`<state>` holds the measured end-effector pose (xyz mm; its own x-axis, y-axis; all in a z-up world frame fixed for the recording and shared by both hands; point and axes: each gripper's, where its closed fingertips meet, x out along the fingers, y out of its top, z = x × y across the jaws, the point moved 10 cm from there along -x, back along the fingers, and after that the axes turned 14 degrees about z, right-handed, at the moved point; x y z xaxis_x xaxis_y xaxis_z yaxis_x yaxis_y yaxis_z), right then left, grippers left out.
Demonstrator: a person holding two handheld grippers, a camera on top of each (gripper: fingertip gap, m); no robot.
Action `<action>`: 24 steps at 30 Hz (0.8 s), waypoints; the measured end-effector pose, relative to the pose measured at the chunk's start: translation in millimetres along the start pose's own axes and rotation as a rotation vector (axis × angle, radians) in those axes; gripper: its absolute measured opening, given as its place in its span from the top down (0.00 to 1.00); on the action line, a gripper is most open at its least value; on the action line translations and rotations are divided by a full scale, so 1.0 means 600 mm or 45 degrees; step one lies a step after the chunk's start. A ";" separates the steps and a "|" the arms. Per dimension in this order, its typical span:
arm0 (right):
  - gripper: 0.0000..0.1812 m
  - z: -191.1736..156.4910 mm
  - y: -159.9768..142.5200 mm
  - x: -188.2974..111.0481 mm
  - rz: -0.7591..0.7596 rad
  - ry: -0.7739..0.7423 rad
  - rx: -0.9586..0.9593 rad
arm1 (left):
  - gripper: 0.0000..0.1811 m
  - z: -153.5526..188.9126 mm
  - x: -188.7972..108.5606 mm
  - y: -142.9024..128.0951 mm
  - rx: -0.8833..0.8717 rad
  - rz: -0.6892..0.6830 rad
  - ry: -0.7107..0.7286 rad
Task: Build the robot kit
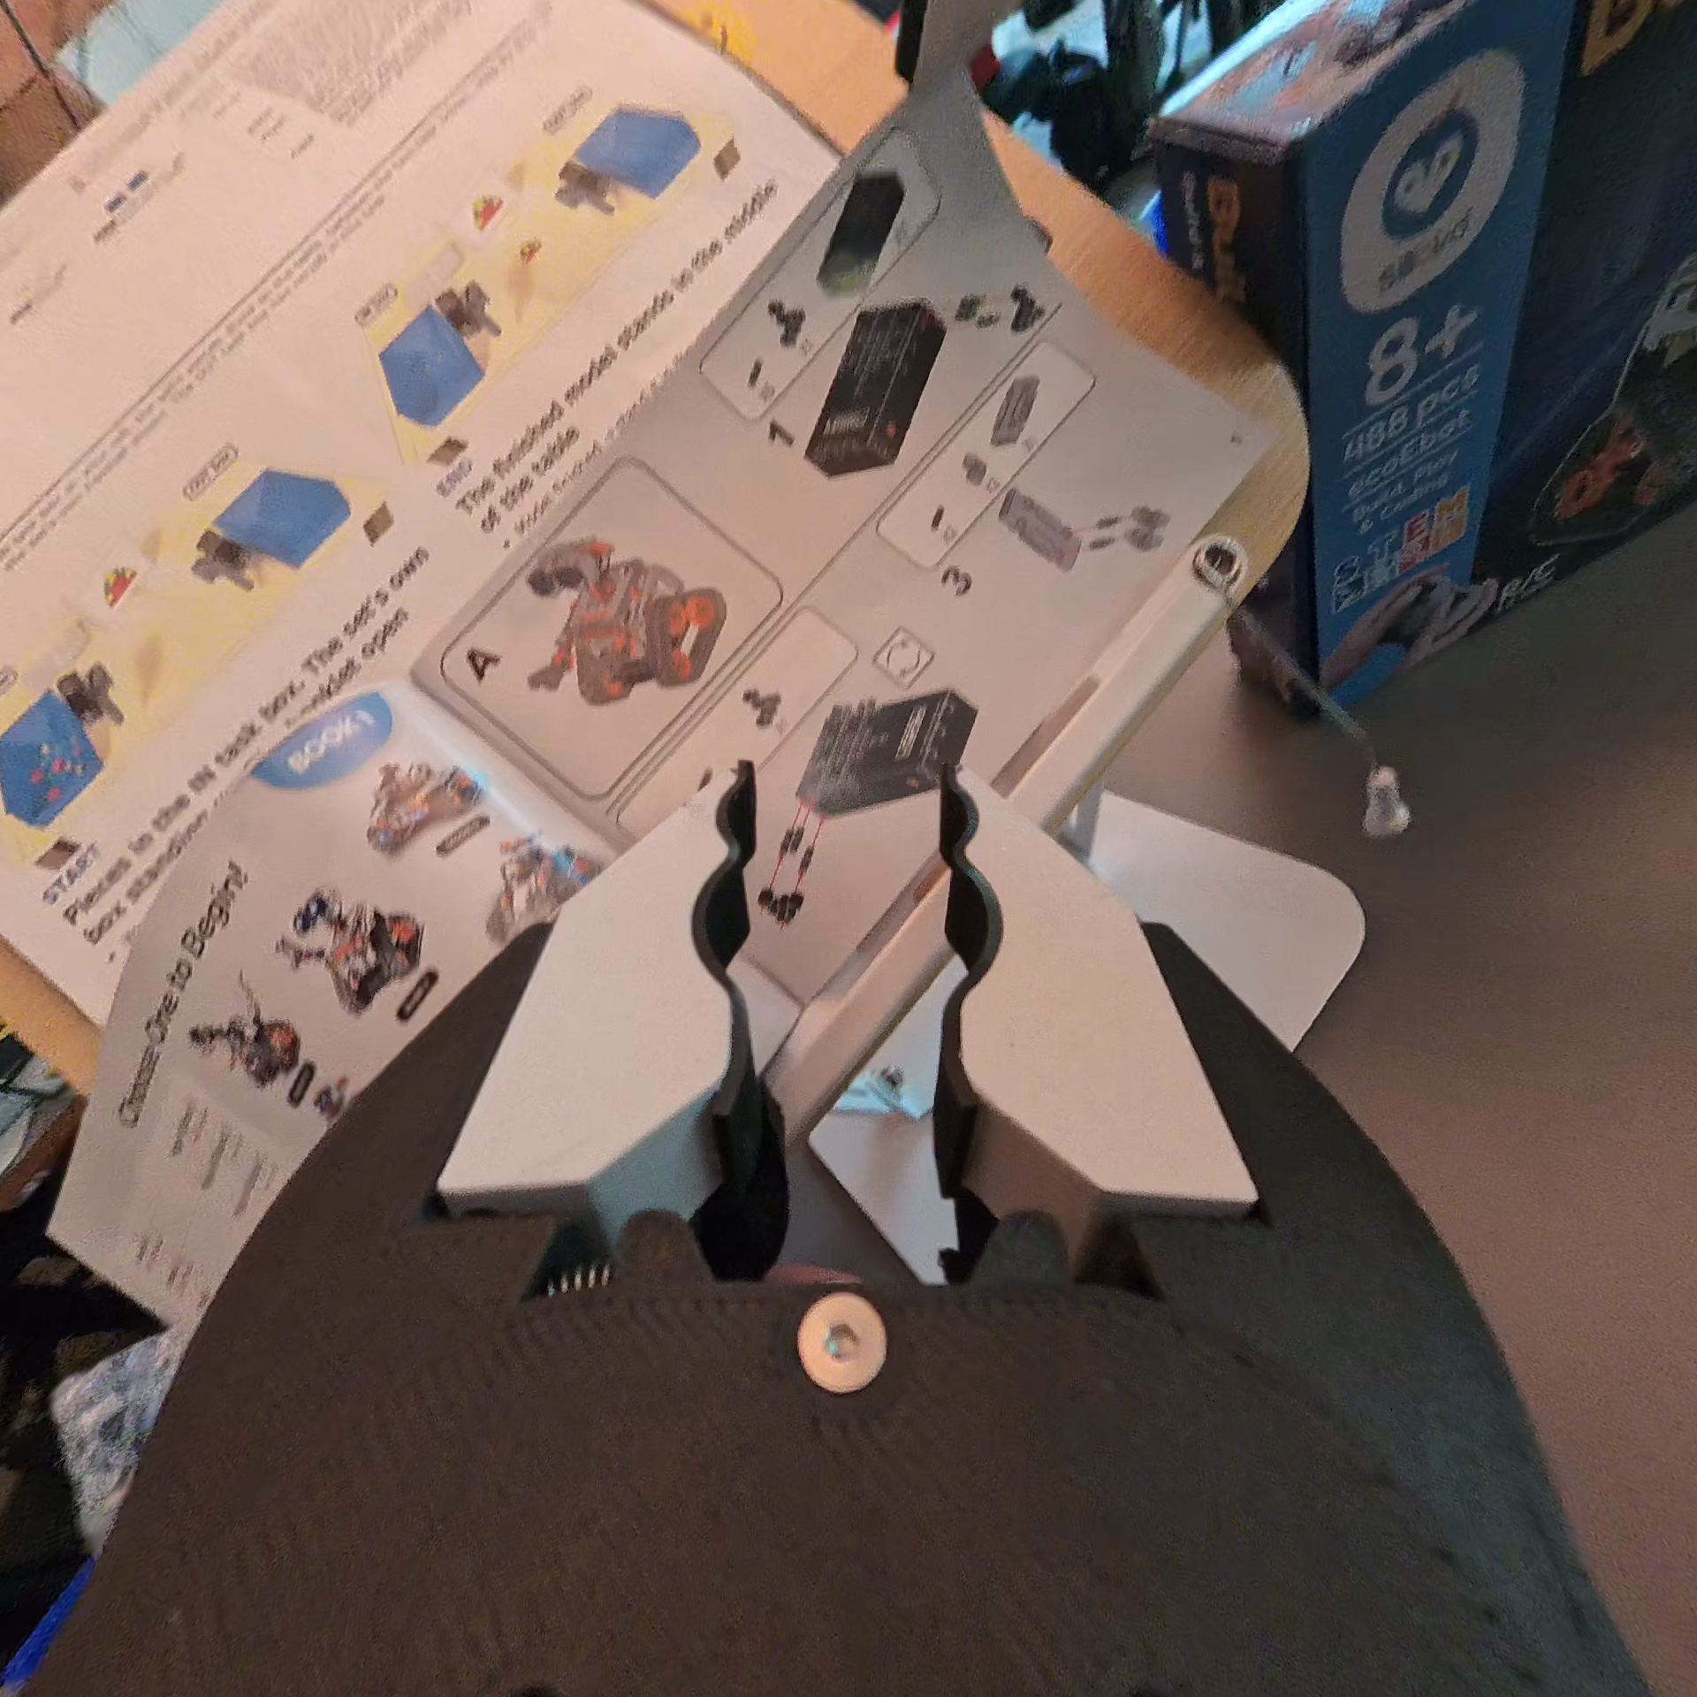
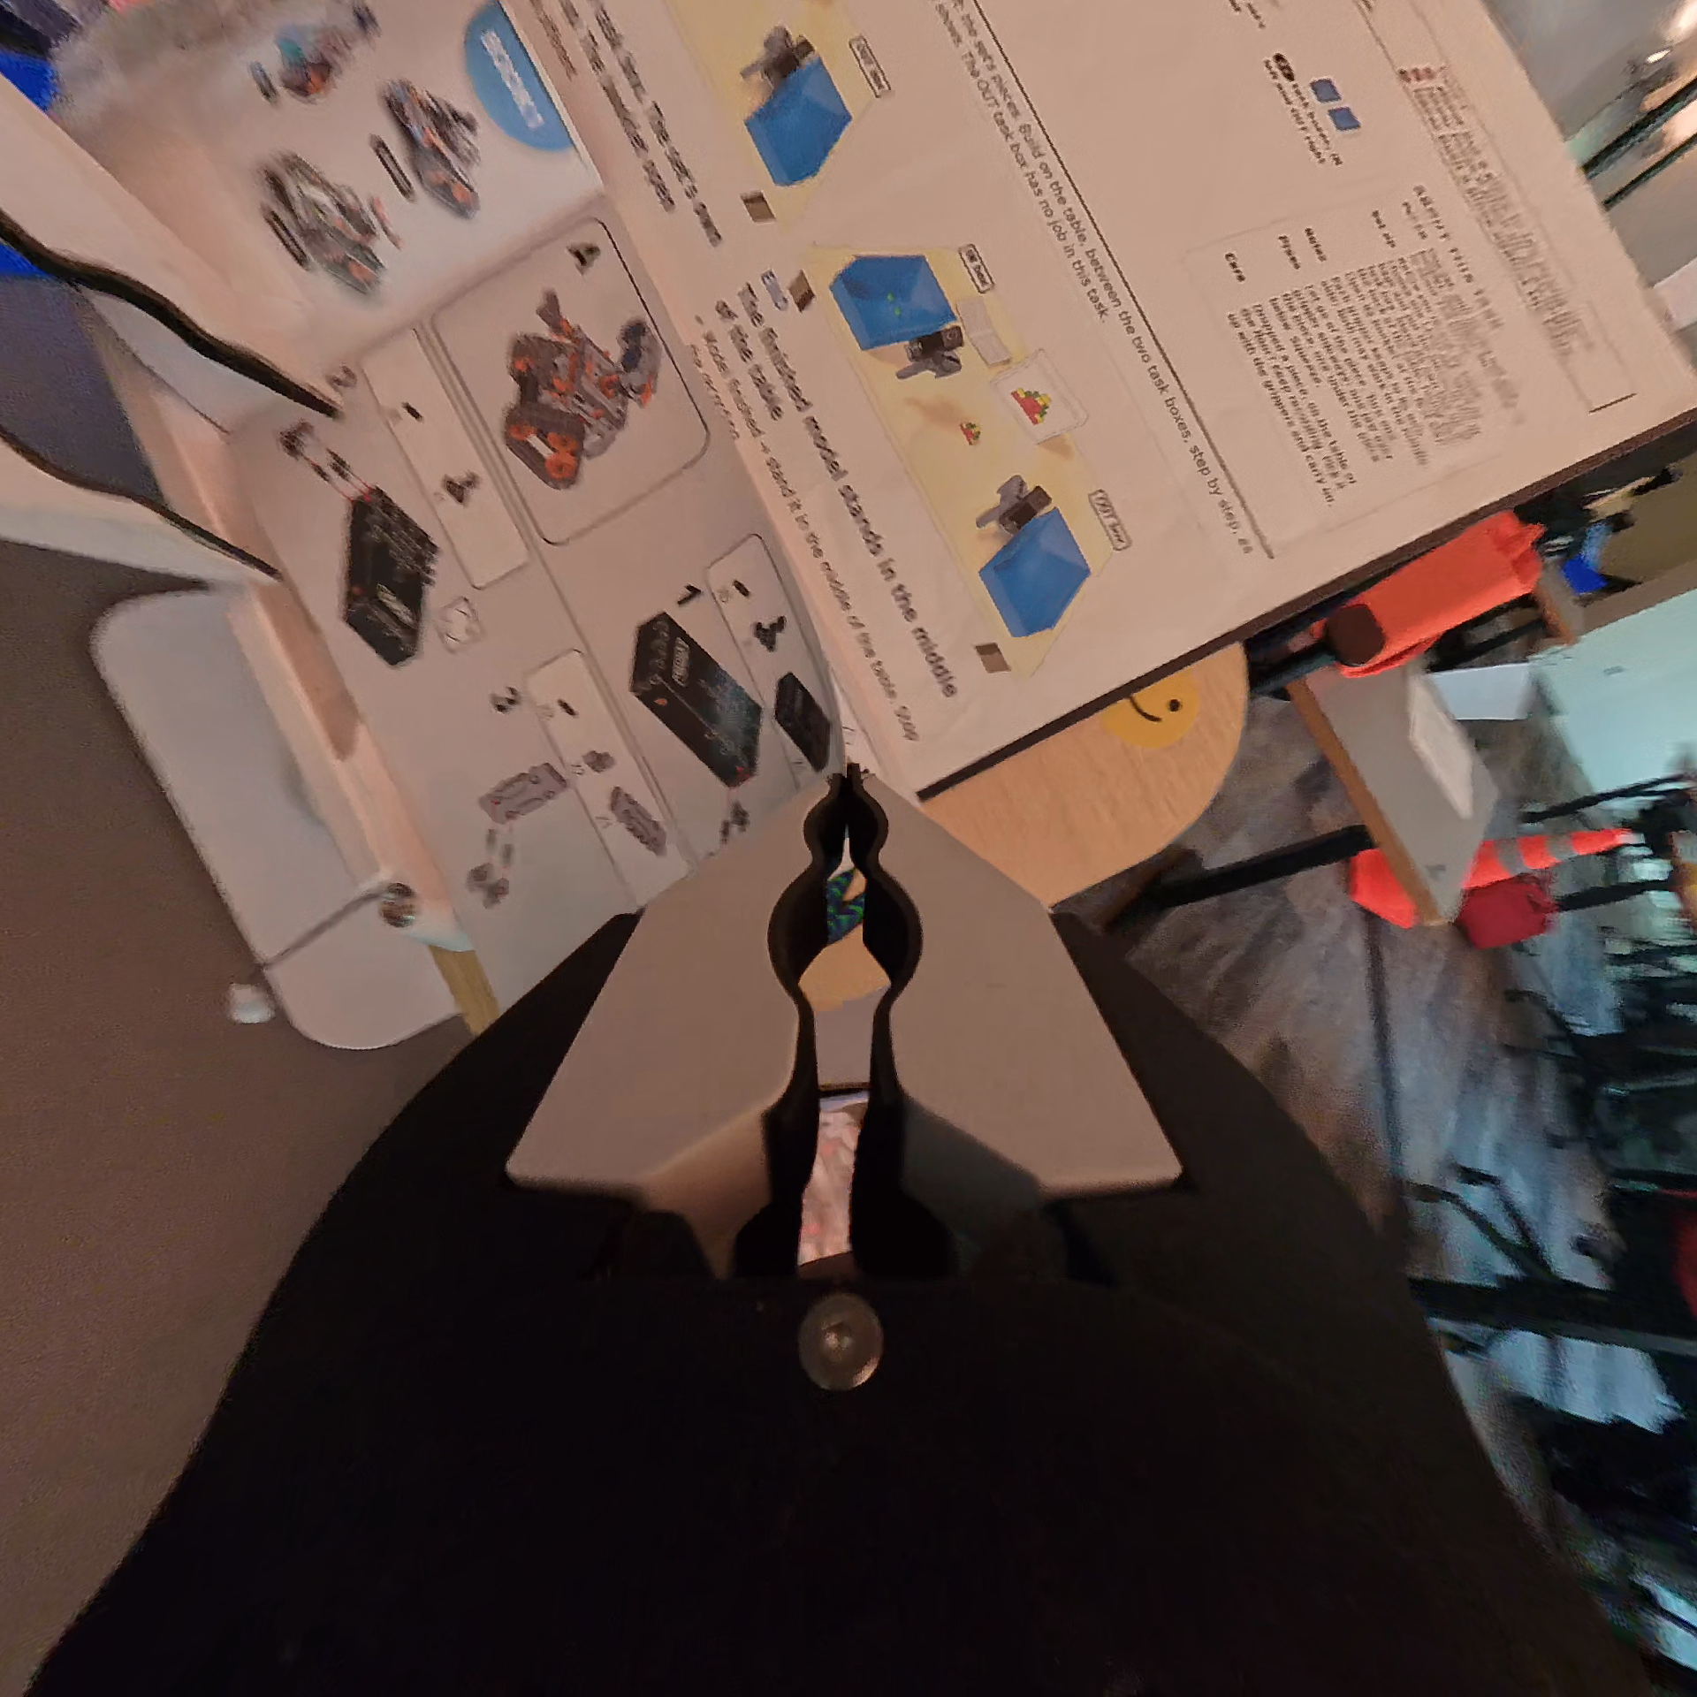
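Note:
An open instruction booklet [image 1: 826, 477] with pictures of a robot model leans on a white stand [image 1: 1230, 918]. My left gripper [image 1: 847, 781] is open and empty, with its fingers just in front of the booklet's lower edge and the stand's ledge [image 1: 1148, 661]. It also shows in the right wrist view [image 2: 303, 487], open at the booklet's bottom. My right gripper [image 2: 845, 781] is shut on the top corner of the booklet's page [image 2: 643, 735]. In the left wrist view that page corner [image 1: 955, 138] is pulled up to a point.
A large printed sheet [image 2: 1194, 275] lies behind the booklet on a light wooden board [image 2: 1102, 808]. A blue toy box [image 1: 1423, 367] stands at the right on the grey table [image 1: 1515, 1056]. A small clear piece on a cord [image 1: 1387, 799] hangs beside the stand. Orange cones [image 2: 1515, 854] stand beyond.

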<state>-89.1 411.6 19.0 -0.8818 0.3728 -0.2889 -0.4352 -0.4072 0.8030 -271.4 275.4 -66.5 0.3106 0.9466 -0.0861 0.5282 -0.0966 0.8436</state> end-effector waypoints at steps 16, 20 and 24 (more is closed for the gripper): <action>1.00 -0.014 0.019 -0.022 0.110 0.112 0.314 | 0.70 0.050 0.120 0.094 -0.344 0.151 -0.083; 0.93 -0.038 0.005 -0.039 0.003 0.041 0.105 | 0.69 0.081 0.136 0.089 0.030 -0.028 -0.155; 0.85 -0.061 -0.016 -0.063 -0.025 -0.012 0.039 | 0.69 0.113 0.148 0.081 0.275 -0.112 -0.235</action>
<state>-58.0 370.7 3.1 -0.8713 0.3886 -0.2999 -0.4465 -0.3738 0.8130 -164.4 334.1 -69.1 0.3842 0.8842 -0.2657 0.7093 -0.0984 0.6980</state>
